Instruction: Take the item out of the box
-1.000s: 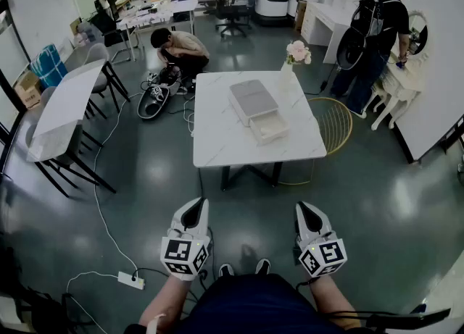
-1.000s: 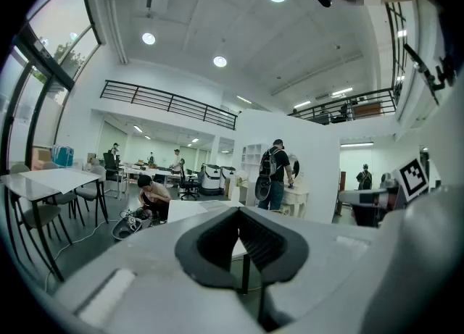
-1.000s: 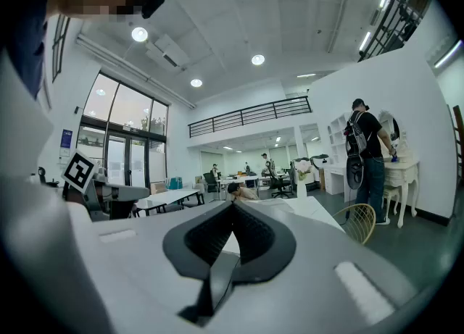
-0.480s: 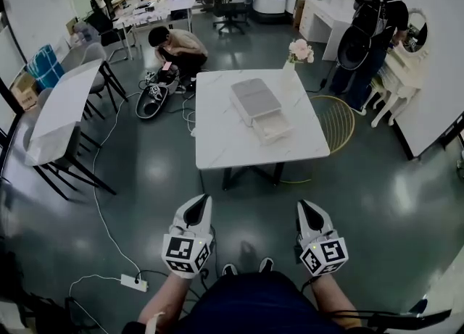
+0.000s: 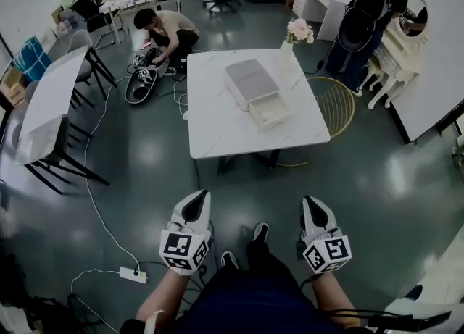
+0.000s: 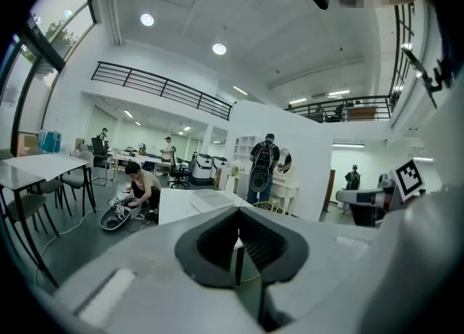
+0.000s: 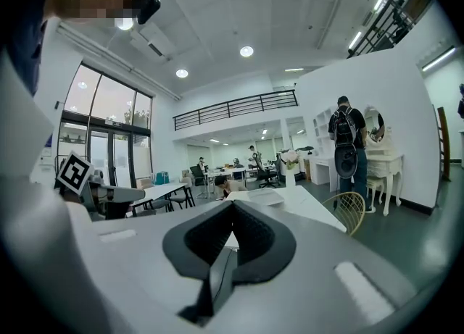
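A person crouches (image 5: 165,30) over gear on the dark floor at left, well clear of the square white marble-topped table (image 5: 217,126) at the centre of the room. The left gripper (image 5: 196,202) is held low in front of the wearer, its jaws pressed together with nothing between them. That likely reflects a walk-up with nothing yet in reach. On the table sits the grey-lidded white box (image 5: 251,81). Its shallow white tray (image 5: 270,113) is slid out toward the camera, apparently to expose the item, though the contents are too small to make out. The right gripper (image 5: 312,203) is carried the same way, closed and empty, well apart from the table. A standing person with a black backpack (image 5: 370,6) works at far right.
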`<state>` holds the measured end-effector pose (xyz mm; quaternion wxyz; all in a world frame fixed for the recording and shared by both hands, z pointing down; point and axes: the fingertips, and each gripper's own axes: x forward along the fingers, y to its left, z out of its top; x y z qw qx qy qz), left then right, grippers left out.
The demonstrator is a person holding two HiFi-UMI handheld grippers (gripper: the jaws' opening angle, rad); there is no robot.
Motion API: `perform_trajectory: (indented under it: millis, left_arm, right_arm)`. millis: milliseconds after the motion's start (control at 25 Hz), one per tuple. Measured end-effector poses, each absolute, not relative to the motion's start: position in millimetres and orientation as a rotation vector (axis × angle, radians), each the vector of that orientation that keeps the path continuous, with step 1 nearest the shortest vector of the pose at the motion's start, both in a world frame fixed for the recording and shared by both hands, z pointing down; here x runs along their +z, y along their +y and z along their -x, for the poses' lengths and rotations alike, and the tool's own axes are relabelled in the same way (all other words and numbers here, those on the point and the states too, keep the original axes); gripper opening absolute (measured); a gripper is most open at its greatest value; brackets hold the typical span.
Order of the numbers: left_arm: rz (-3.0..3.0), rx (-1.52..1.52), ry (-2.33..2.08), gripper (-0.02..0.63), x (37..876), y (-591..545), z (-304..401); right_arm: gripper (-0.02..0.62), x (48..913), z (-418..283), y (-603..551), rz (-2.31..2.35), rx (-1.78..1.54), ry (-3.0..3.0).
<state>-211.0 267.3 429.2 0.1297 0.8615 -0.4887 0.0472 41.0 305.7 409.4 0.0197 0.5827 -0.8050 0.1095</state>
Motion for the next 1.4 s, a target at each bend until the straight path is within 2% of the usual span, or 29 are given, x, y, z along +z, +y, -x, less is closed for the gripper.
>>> perform_trajectory:
  millis: [880, 1400]
  left_arm:
    - [-2.439, 0.260, -1.595, 0.003, 420.5, 133.3, 123.4]
    - [-2.374, 0.306, -1.597, 0.003, 444.3, 75.5, 124.4]
  right_arm:
    - [0.003, 434.6, -116.0, 126.9, -1.655, 0.499, -2.696]
    - [0.002, 462.1, -125.8, 71.2, -1.635, 0.590, -2.648]
